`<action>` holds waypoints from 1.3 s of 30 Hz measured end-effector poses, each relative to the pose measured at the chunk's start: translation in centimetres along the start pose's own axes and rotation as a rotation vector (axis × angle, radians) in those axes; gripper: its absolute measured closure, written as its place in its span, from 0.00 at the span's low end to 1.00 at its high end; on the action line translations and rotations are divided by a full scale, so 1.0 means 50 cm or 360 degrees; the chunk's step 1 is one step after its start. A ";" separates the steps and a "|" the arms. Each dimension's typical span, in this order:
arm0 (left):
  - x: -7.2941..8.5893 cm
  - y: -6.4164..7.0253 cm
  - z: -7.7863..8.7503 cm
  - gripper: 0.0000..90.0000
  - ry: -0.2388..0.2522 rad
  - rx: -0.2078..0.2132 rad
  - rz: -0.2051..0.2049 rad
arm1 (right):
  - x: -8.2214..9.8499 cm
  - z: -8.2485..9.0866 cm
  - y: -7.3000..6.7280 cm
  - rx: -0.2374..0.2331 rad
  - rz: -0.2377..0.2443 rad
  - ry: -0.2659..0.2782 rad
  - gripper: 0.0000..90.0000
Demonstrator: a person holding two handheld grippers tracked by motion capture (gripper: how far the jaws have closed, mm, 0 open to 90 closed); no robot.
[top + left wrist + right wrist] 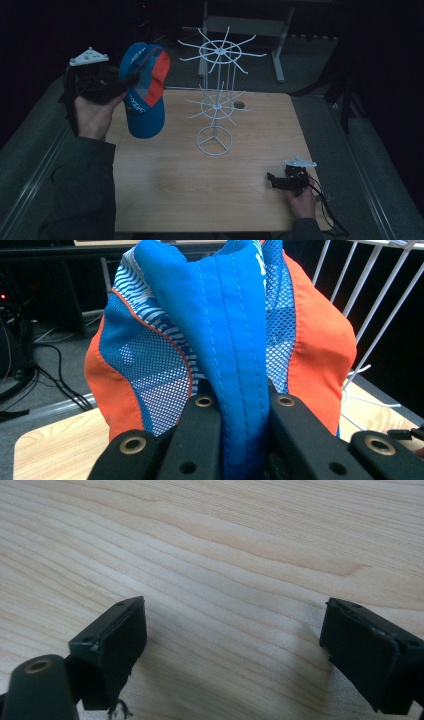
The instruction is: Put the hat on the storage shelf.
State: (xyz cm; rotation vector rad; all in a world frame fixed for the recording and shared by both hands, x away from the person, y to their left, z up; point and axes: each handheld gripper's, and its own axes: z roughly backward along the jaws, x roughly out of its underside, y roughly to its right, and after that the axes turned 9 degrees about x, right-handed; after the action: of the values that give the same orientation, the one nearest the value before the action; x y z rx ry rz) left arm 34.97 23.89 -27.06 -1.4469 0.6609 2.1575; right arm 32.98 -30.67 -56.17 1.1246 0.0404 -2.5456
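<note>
A blue cap [144,90] with orange and mesh panels hangs in the air at the upper left, above the table's left side. My left gripper [129,81] is shut on it, raised well off the table. Seen from the left gripper view, a fold of the cap's blue fabric [235,355] is pinched between the two black jaws. A white wire rack [216,95] with spoke arms stands at the middle of the table, to the right of the cap. Down at the table's front right, my right gripper [274,180] rests open, and its jaws [235,650] frame bare wood.
The wooden table [200,190] has open surface in front of the rack and along its left front. A small round hole [239,105] sits in the tabletop behind the rack. A metal frame [277,45] stands on the dark floor beyond the table.
</note>
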 end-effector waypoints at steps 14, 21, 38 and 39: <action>-0.017 0.002 0.000 0.99 0.0036 0.0016 0.0006 | 0.000 0.000 0.000 -0.0001 -0.0001 -0.0001 0.13; -0.025 -0.001 0.000 0.99 0.0062 0.0011 0.0017 | 0.000 0.000 0.000 -0.0001 0.0001 -0.0002 0.13; -0.034 0.008 0.005 0.99 0.0115 0.0058 0.0004 | 0.000 0.000 0.000 -0.0001 -0.0001 -0.0003 0.13; -0.034 0.012 0.006 0.99 0.0121 0.0081 -0.0009 | 0.000 0.000 0.000 -0.0001 -0.0001 -0.0003 0.13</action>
State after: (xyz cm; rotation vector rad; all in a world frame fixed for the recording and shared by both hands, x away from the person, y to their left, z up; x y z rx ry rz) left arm 34.96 23.43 -25.26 -1.5088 0.7322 2.0746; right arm 32.97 -30.67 -56.16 1.1226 0.0410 -2.5471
